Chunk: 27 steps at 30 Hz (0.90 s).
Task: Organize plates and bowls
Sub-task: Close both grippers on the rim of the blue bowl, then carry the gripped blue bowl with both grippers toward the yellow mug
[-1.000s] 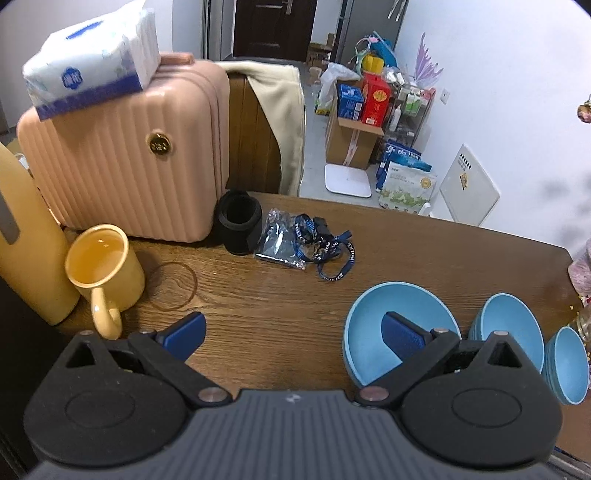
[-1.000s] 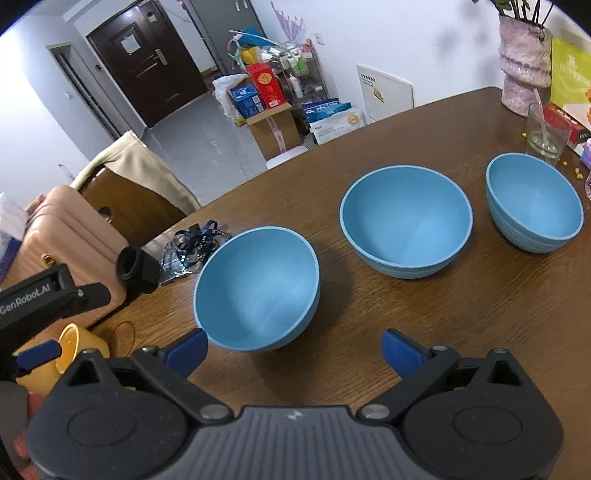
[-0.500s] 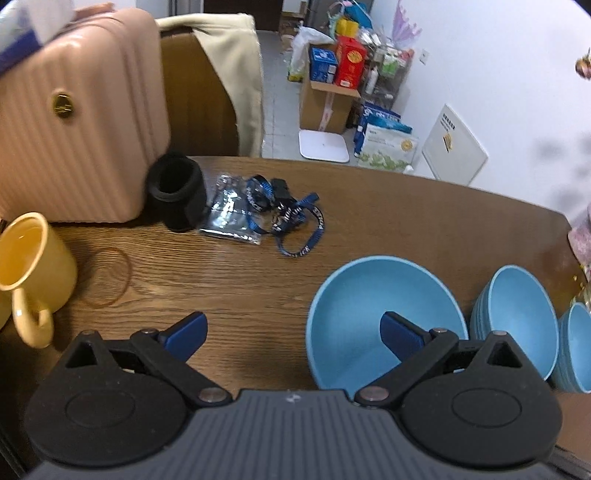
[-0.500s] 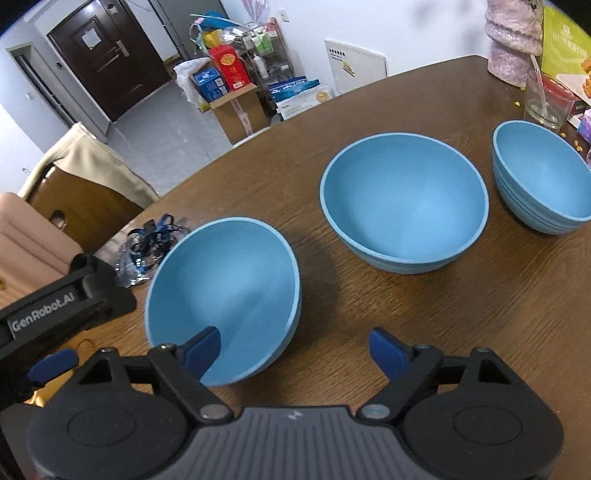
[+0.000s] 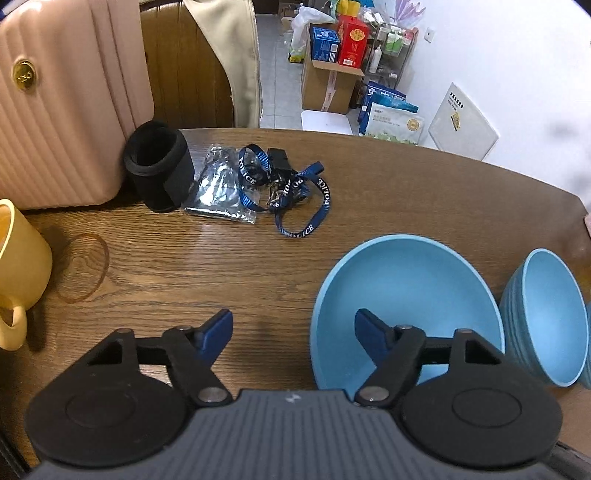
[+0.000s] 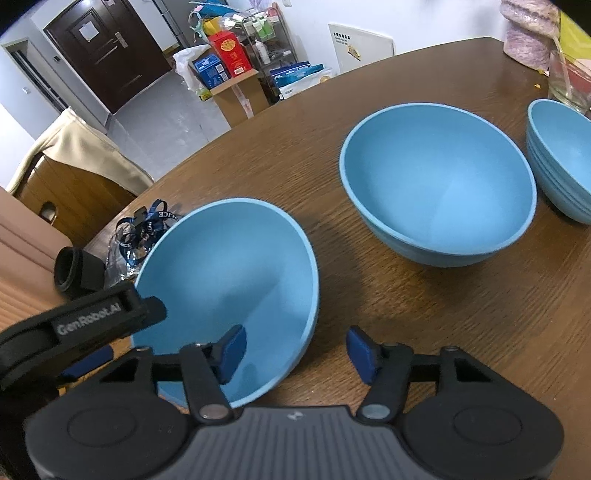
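Three blue bowls stand in a row on the brown wooden table [image 5: 424,188]. My left gripper [image 5: 293,330] straddles the left rim of the nearest bowl [image 5: 406,295], one finger inside and one outside. Its jaws are closing, with a gap still on both sides of the rim. My right gripper [image 6: 295,349] straddles the opposite rim of the same bowl [image 6: 229,273] and is also closing, its pads clear of the wall. The left gripper's [image 6: 103,317] black body shows at that bowl's far side. A second bowl [image 6: 439,184] and a stacked one [image 6: 561,155] sit further right.
A pink suitcase [image 5: 62,110], a yellow mug [image 5: 18,273], a black sleeve [image 5: 159,170] and a blue lanyard [image 5: 288,192] on a plastic bag lie left of the bowls. A glass [image 6: 569,81] and a pink vase [image 6: 528,33] stand at the far right.
Both grippers have come down onto the nearest bowl, from left and right. Their jaws have narrowed and each now has a finger inside the bowl.
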Each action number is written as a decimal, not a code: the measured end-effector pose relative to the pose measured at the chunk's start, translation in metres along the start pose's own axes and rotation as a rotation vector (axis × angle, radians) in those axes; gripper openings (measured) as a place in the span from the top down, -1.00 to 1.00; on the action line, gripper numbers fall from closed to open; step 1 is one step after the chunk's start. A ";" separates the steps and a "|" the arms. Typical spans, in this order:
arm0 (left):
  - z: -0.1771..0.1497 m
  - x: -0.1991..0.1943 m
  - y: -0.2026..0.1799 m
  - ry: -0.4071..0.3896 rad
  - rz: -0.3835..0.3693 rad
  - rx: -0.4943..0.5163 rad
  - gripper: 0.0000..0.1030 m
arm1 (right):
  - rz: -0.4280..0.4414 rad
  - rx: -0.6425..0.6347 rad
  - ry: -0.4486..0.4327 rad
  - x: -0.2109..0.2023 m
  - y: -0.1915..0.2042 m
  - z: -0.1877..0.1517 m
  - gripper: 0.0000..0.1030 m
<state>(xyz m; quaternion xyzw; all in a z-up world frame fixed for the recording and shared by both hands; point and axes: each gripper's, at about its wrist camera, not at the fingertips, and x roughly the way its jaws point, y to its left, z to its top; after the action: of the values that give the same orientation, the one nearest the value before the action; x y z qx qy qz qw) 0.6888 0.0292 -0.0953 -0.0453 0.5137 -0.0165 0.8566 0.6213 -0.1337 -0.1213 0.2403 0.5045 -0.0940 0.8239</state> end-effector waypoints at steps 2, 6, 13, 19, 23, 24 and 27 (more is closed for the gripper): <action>0.000 0.004 -0.001 0.005 0.002 -0.001 -0.29 | -0.002 -0.001 0.001 0.003 0.001 0.000 -0.04; 0.001 0.013 -0.004 0.026 -0.014 0.001 0.18 | 0.001 -0.008 0.014 0.010 0.001 -0.001 0.31; -0.001 0.023 -0.009 0.038 -0.033 0.018 0.71 | -0.008 -0.017 0.016 0.016 0.000 -0.001 0.61; -0.001 0.029 -0.009 0.045 -0.037 0.018 0.76 | -0.001 -0.025 0.013 0.022 0.000 0.000 0.64; -0.001 0.030 -0.008 0.039 -0.042 0.021 0.77 | 0.009 -0.026 0.012 0.024 -0.001 0.000 0.65; 0.000 0.030 -0.008 0.037 -0.043 0.022 0.78 | 0.012 -0.025 0.012 0.024 -0.002 0.000 0.65; 0.000 0.030 -0.007 0.035 -0.047 0.022 0.79 | 0.022 -0.024 0.007 0.025 -0.003 0.001 0.65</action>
<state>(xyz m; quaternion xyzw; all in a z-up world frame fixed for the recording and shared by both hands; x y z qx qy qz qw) 0.7031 0.0198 -0.1208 -0.0475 0.5272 -0.0433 0.8473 0.6324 -0.1342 -0.1435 0.2362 0.5059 -0.0782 0.8259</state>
